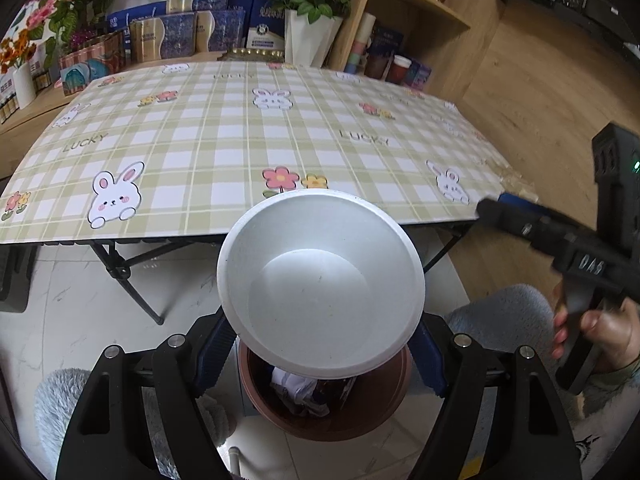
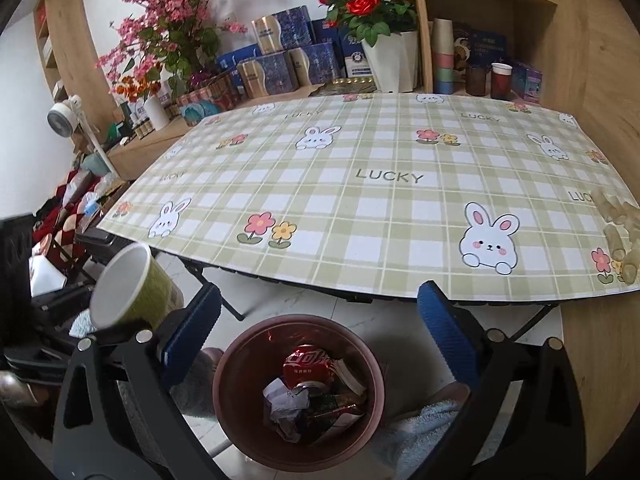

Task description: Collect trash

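My left gripper is shut on a paper cup, white inside and green outside, its mouth facing the camera. It hangs just above a brown trash bin on the floor. The same cup shows at the left of the right wrist view. My right gripper is open and empty above the bin, which holds a red cola can, crumpled paper and wrappers. In the left wrist view the right gripper appears at the right by the table's edge.
A folding table with a green plaid bunny cloth stands just beyond the bin. Pale peanut-like scraps lie at its right edge. Behind it are flower pots, boxes and wooden shelves. Fuzzy slippers flank the bin.
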Tool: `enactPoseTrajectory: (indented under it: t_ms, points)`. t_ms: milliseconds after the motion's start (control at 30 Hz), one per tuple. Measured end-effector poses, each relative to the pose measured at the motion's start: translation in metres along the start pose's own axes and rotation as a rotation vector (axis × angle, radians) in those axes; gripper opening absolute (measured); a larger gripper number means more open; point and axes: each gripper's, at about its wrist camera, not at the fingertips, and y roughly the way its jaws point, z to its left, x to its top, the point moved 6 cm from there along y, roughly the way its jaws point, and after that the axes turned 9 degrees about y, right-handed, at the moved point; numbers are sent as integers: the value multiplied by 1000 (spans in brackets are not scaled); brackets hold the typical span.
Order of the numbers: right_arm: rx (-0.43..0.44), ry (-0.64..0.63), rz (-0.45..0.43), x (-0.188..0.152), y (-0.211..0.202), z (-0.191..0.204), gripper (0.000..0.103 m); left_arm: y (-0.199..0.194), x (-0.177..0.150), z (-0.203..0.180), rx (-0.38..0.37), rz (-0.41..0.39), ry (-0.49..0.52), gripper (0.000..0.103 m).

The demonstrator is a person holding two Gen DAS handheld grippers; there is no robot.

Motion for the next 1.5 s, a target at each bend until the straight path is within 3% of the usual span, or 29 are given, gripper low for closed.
enactPoseTrajectory:
  t_ms: [633, 767, 1100, 1500]
  points:
    - [-20, 55, -21, 1, -10, -22, 97, 75, -16, -16, -28, 216, 83, 76]
    - [-24, 51, -19, 1, -11, -21, 97, 80, -15, -15, -20, 227, 82, 77]
    - [-32, 33, -35, 11, -18, -16, 97, 43, 17, -2, 28, 99, 65, 84]
    - [-46, -39, -138, 61, -52, 3, 97, -73, 105, 21, 203, -239, 58, 96]
